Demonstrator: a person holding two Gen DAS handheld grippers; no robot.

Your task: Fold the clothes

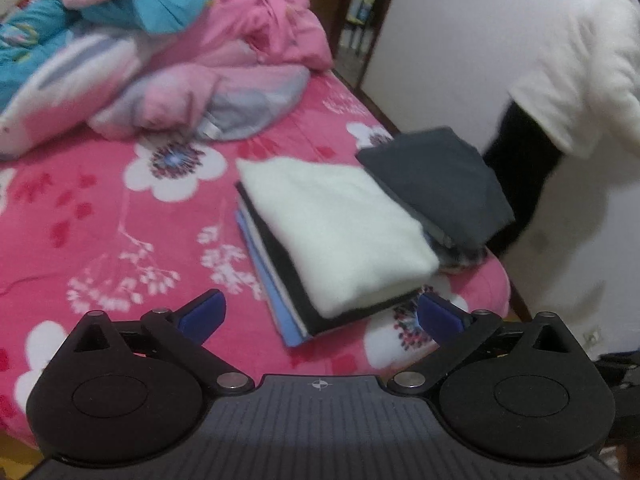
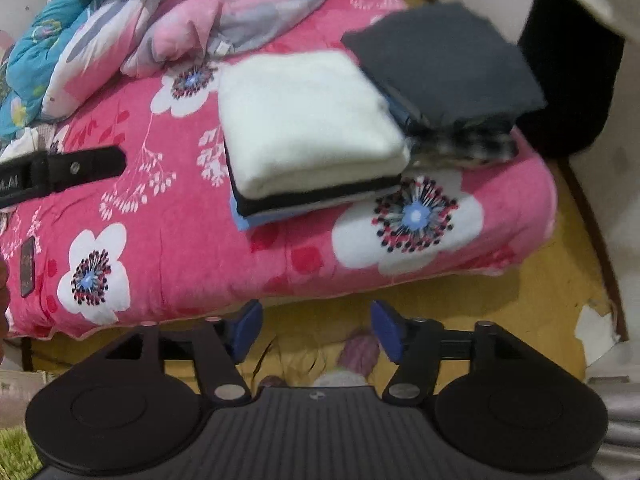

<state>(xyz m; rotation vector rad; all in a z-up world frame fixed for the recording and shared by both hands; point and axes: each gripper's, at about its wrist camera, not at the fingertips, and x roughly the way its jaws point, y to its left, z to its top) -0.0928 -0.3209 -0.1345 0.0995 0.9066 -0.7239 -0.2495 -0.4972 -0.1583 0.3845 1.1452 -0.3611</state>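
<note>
Two stacks of folded clothes lie near the corner of a bed (image 1: 100,208) covered by a pink floral blanket. The nearer stack is topped by a white folded garment (image 1: 336,232) resting on a black layer (image 1: 280,268) and a light-blue layer (image 1: 276,304); just beside it, a dark grey folded garment (image 1: 436,188) caps the second stack, above a black-and-white patterned piece (image 2: 468,146). Unfolded pink and teal bedding (image 1: 160,40) is heaped at the far end. The left hand-held gripper (image 1: 320,314) hovers over the blanket with jaws spread wide, holding nothing. The right hand-held gripper (image 2: 316,332) hangs beyond the bed edge above a yellow floor (image 2: 568,248), jaws likewise apart and empty.
</note>
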